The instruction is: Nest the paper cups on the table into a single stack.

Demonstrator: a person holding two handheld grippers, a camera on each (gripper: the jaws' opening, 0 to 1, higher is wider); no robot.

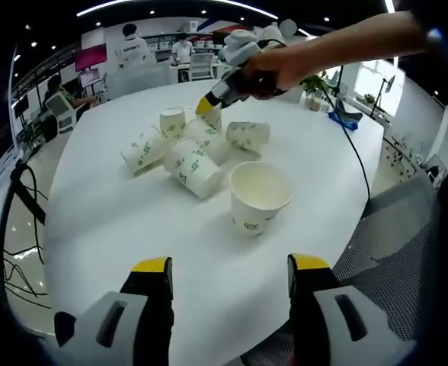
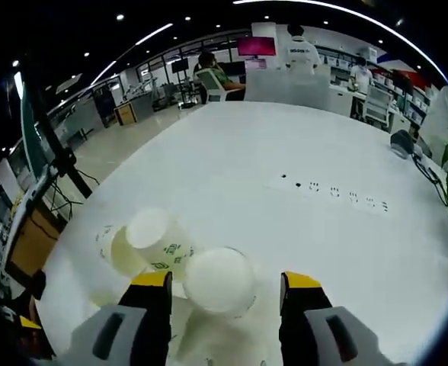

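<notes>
Paper cups lie scattered on a round white table (image 1: 117, 229), and both grippers are near them. In the left gripper view, the left gripper (image 1: 230, 278) hovers low over the near part of the table with its yellow-tipped jaws spread wide and nothing between them. Just beyond it stands one upright cup (image 1: 258, 196), mouth open upward, apart from the others. Farther on is a loose cluster: a cup on its side (image 1: 193, 168) nearest, another tipped cup (image 1: 143, 152) to its left, a cup lying on its side (image 1: 248, 135) toward the right, and a small cup standing base-up (image 1: 172, 121) at the back. The right gripper (image 1: 211, 107) reaches into this cluster from above, held by a person's hand (image 1: 273, 72), with its yellow tip down among the far cups; whether it grips one cannot be told from here.

In the right gripper view, the right gripper (image 2: 225, 290) has its jaws apart, with an upturned cup base (image 2: 219, 280) sitting between them, not clearly pinched. Just to the left lie two more cups (image 2: 144, 240), touching each other. A row of small dark sockets (image 2: 334, 192) is set into the tabletop beyond, and office desks and people (image 2: 300, 49) stand in the background.
</notes>
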